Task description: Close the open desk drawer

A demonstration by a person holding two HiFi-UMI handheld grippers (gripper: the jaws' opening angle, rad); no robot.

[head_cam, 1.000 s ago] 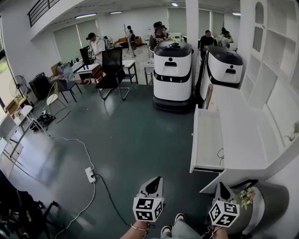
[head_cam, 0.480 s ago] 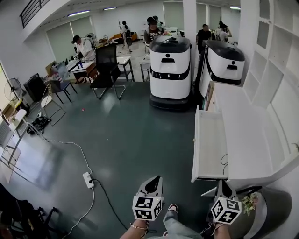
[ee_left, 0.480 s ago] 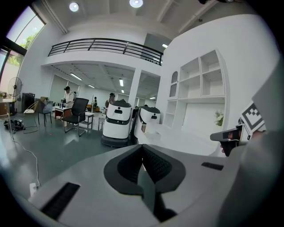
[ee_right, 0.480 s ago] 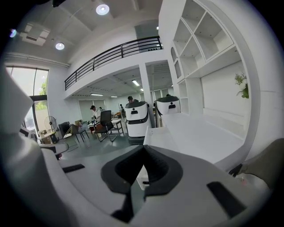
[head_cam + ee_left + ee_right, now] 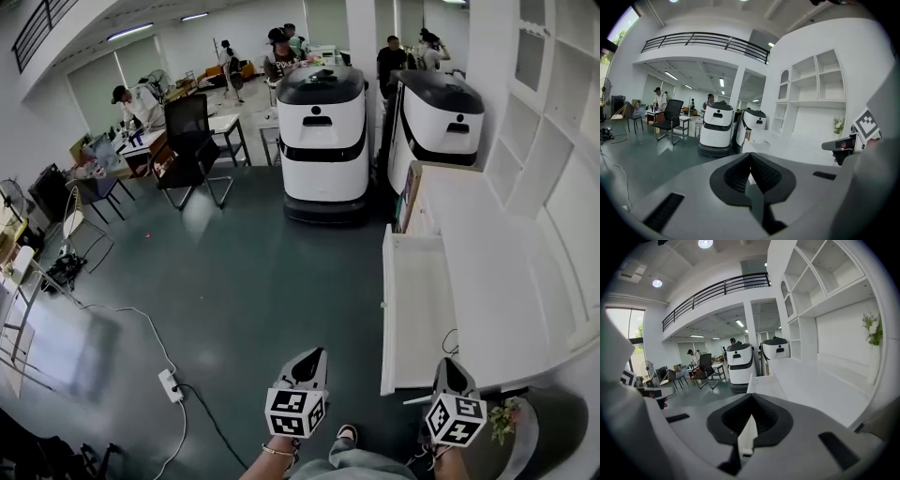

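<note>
Grey jaws on my left hand-held gripper [image 5: 312, 358] and my right hand-held gripper [image 5: 448, 367] are pressed together, holding nothing. Just past the right one, the white drawer [image 5: 417, 309] sticks out open from the desk [image 5: 492, 272]. A big white robot [image 5: 322, 122] stands farther off.

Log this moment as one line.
drawer: open | left hand-held gripper: shut, empty | right hand-held gripper: shut, empty, near drawer

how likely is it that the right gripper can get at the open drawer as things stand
Likely yes. The right gripper hovers close to the near end of the drawer, jaws shut and empty. Nothing shows between them, and the floor along the drawer's front looks bare.
</note>
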